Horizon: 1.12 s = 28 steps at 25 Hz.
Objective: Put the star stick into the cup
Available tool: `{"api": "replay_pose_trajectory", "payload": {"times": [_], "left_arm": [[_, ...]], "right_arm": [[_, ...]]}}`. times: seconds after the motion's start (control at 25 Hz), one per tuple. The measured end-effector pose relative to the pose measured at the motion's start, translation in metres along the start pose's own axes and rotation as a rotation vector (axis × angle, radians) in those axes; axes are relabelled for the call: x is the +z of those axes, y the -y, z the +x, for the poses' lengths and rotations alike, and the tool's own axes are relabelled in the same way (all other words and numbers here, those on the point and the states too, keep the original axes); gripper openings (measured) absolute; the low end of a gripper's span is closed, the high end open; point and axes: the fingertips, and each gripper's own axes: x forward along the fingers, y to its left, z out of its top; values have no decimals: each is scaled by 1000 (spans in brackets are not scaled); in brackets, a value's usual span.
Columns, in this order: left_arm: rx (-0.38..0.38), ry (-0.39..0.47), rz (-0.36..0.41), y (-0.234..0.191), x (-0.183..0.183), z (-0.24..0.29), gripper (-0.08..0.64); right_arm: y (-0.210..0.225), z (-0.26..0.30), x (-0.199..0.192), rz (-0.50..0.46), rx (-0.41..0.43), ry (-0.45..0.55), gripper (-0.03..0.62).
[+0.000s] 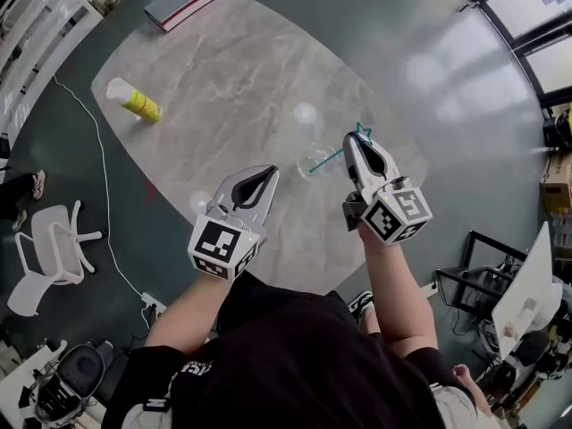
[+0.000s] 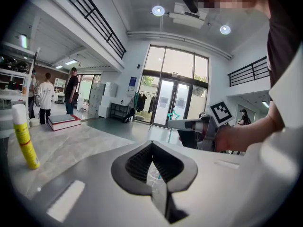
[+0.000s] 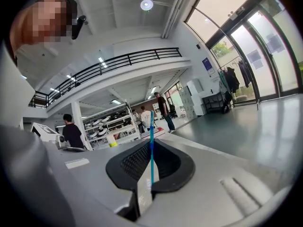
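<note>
Teal and thin, the star stick (image 1: pixel 329 159) is pinched near its star end by the right tool (image 1: pixel 352 141), whose jaws press together on the shaft. In the right gripper view the shaft stands upright between them. From the star its long axis slants down and toward the person's left. Its free end reaches the clear cup (image 1: pixel 308 166) on the marble surface (image 1: pixel 223 70), though I cannot tell whether the tip is past the rim. The left tool (image 1: pixel 266 175), jaws together on nothing, sits near the cup's other side. The right hand seems best placed to stand the stick upright over the mouth.
</note>
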Motion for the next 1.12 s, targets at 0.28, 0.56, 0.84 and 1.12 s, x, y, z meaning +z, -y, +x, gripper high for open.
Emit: {"api": "replay_pose_trajectory", "payload": {"times": [0.28,0.56,0.84,1.12], "left_arm": [[-6,-36,42,7,-13,6,0],[-8,-52,11,4,-21,13,0],[-2,-58,22,-2,-22,16,0],[-2,-72,17,-3,-29,14,0]], "right_arm": [[16,10,-30,20,-21,-68,31],[24,15,-54,19,-49,-121,31],[31,19,-72,32,-63,-178,35],[36,20,-81,31,-90,-204,71]]}}
